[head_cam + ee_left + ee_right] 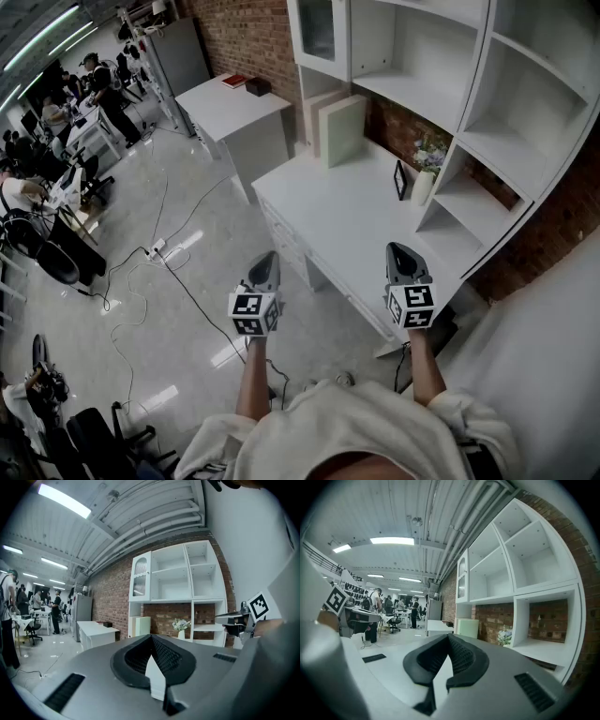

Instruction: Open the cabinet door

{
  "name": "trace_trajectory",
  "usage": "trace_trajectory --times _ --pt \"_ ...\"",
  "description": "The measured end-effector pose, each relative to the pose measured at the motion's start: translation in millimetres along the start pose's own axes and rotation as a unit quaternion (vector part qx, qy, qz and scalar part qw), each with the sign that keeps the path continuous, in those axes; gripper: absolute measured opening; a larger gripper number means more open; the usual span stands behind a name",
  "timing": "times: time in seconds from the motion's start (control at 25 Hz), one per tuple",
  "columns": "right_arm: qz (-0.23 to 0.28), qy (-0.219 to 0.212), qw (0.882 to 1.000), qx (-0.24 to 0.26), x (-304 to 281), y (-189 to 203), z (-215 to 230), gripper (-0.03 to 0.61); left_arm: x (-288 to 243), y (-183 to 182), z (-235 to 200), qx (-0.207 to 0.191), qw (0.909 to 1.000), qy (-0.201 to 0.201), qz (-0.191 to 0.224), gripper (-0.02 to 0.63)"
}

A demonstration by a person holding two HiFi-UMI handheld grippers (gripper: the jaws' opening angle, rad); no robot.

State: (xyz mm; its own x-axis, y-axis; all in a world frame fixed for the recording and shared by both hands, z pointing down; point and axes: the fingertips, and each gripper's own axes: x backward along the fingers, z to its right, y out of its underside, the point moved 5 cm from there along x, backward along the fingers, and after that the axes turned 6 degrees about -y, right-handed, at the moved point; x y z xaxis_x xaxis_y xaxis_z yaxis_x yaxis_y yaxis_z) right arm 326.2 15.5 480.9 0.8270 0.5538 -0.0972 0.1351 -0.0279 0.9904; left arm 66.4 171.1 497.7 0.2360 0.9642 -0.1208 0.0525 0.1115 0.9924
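Observation:
The cabinet door (319, 33), white-framed with a glass pane, is at the upper left of the white shelf unit and looks closed; it also shows as door (139, 576) and door (461, 581). Both grippers are held level in front of the person, well short of the unit. My left gripper (267, 259) is over the floor by the desk's front edge, its jaws together with nothing in them. My right gripper (399, 249) hovers over the desk's near end, jaws likewise shut and empty. Each gripper view catches the other gripper at its side.
A white desk (328, 220) with drawers stands under the shelves, bearing a flower vase (427, 178), a small frame (401, 180) and leaning panels (339, 129). A second white table (234, 108) stands further back. Cables (155, 253) trail across the floor; people and chairs are at the far left.

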Motion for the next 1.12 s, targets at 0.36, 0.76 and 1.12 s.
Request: trace_trajectory --times 0.36,0.76,1.12 --pt "-0.002 -0.003 1.0 -0.002 -2 2 1 0.013 -1 -2 3 -0.006 1.0 -0.002 -0.006 0.026" --pt "0.007 -0.019 1.0 -0.012 -9 8 22 0.014 -22 0 23 -0.008 0.9999 -0.006 -0.009 0.026" --pt "0.004 -0.021 1.0 -0.007 -32 12 40 0.014 -52 -4 23 -0.007 0.9998 -0.013 -0.011 0.026"
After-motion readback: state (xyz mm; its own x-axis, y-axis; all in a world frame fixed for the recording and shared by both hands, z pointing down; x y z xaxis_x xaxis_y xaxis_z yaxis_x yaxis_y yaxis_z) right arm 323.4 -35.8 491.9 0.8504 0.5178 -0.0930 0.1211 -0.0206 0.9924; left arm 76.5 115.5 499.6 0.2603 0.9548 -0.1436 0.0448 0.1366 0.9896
